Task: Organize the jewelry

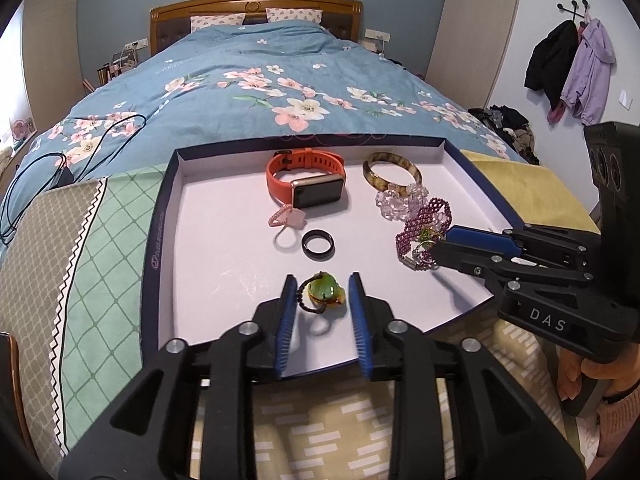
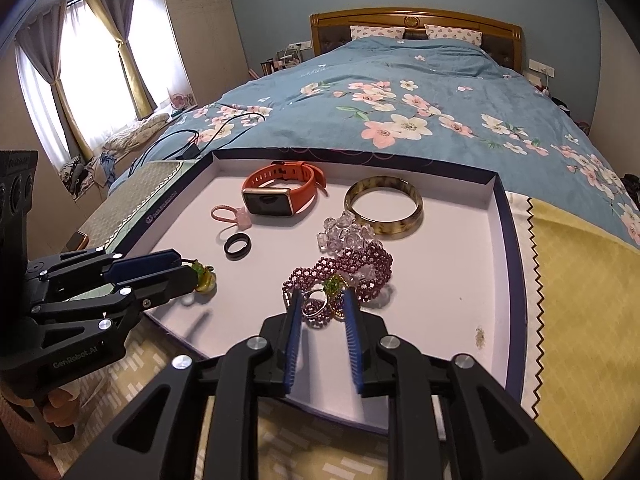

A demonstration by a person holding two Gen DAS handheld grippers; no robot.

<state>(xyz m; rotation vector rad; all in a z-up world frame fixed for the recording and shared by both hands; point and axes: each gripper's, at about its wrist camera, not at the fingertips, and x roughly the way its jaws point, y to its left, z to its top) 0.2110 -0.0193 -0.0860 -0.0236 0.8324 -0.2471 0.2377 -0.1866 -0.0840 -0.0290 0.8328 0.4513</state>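
Left tongs [image 1: 322, 280] released, straddling green pendant [image 1: 323, 290] (right tongs [image 2: 322, 298] likewise over ring [image 2: 316, 305]).

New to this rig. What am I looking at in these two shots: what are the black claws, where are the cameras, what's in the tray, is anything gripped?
No robot: a person holds a two-finger gripper in each hand, each with a fisheye camera looking along its blue-padded fingers. One picture is from the left gripper, the other from the right gripper; each also shows the other from the side.

A shallow tray at the foot of a bed holds an orange smartwatch, amber bangle, black ring, pink charm, clear bead bracelet and purple beaded bracelet.

The left jaws straddle a green pendant, the right a silver ring. Both look open, nothing gripped.
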